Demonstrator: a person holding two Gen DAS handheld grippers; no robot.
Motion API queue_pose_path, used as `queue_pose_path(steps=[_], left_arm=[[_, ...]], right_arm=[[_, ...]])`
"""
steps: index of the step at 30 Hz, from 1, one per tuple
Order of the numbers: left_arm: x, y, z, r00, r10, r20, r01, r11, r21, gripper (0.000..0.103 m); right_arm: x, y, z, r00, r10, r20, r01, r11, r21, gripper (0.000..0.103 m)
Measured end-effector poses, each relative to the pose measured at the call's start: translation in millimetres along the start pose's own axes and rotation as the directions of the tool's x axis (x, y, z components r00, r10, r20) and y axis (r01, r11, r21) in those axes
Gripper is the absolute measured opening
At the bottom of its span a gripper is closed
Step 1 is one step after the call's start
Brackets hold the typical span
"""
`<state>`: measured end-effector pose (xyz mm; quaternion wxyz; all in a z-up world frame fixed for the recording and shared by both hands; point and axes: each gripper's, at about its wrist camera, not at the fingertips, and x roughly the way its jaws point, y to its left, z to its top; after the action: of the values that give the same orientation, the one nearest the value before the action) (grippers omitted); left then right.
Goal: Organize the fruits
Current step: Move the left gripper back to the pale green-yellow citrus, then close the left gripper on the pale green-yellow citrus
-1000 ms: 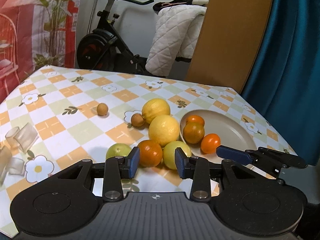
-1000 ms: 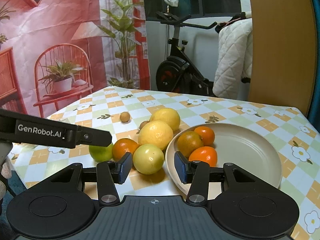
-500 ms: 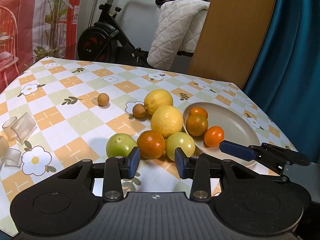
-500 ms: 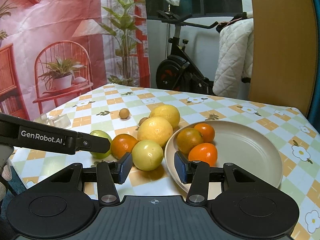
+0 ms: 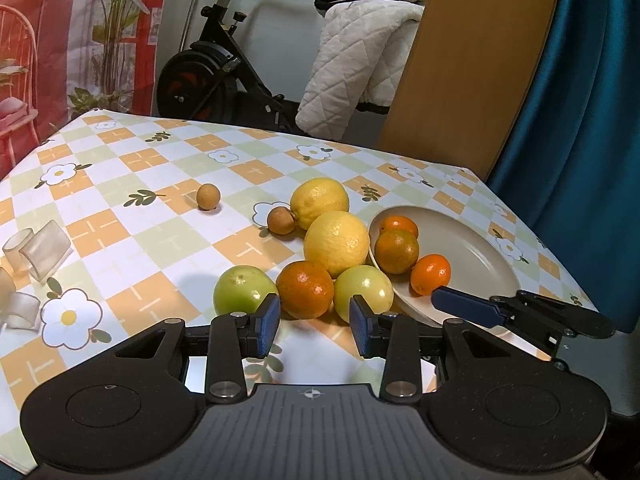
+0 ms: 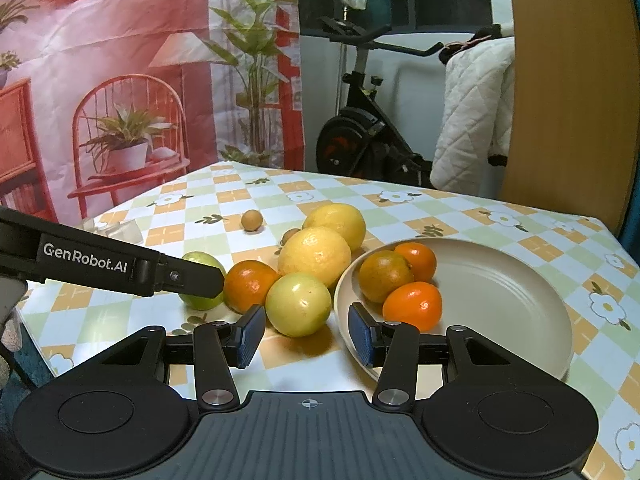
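A beige plate [image 5: 480, 256] [image 6: 500, 280] holds three oranges [image 5: 397, 251] [image 6: 413, 306]. Left of it on the checked tablecloth lie two lemons [image 5: 336, 243] [image 6: 314, 255], an orange [image 5: 305, 289] [image 6: 249, 285], a yellow-green fruit [image 5: 363, 292] [image 6: 298, 305], a green fruit [image 5: 244, 290] [image 6: 200, 261] and two small brown fruits [image 5: 208, 197] [image 5: 281, 220]. My left gripper [image 5: 314, 326] is open and empty, just short of the orange. My right gripper [image 6: 306, 336] is open and empty, in front of the yellow-green fruit and the plate rim.
Clear plastic pieces [image 5: 36, 248] lie at the table's left edge. An exercise bike [image 5: 216, 72], a white quilted blanket [image 5: 360, 68], a wooden panel [image 5: 472, 60] and a teal curtain [image 5: 580, 120] stand behind the table.
Both grippers have drawn back and lifted a little from the fruit pile, so more of the green fruit shows. Both stay open. No fruit has moved.
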<state>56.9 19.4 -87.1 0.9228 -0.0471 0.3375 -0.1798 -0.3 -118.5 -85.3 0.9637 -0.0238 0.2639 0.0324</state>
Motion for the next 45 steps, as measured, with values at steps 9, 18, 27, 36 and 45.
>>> queue_pose_path(steps=[9, 18, 27, 36, 45], left_arm=[[4.6, 7.3, 7.5, 0.999, -0.031, 0.007, 0.031, 0.998, -0.051, 0.04], [11.4, 8.1, 8.4, 0.999, -0.044, -0.001, 0.044, 0.997, -0.059, 0.04], [15.5, 7.8, 7.7, 0.998, -0.056, -0.017, 0.055, 0.997, -0.059, 0.04], [21.1, 3.3, 4.0, 0.995, -0.083, -0.049, 0.081, 0.996, -0.043, 0.04], [25.7, 4.8, 0.0, 0.991, -0.113, -0.078, 0.108, 0.992, -0.066, 0.04]], right_arm=[[21.4, 16.5, 15.5, 1.0, 0.014, -0.016, -0.016, 0.984, -0.176, 0.044], [51.3, 14.6, 23.3, 0.997, 0.026, -0.075, -0.041, 0.975, -0.216, 0.047], [55.7, 18.9, 16.9, 0.992, 0.057, -0.114, -0.082, 0.971, -0.227, 0.049], [44.6, 18.9, 4.9, 0.988, 0.085, -0.13, -0.107, 0.978, -0.176, 0.046], [40.8, 23.3, 4.6, 0.986, 0.108, -0.127, -0.13, 0.975, -0.178, 0.044]])
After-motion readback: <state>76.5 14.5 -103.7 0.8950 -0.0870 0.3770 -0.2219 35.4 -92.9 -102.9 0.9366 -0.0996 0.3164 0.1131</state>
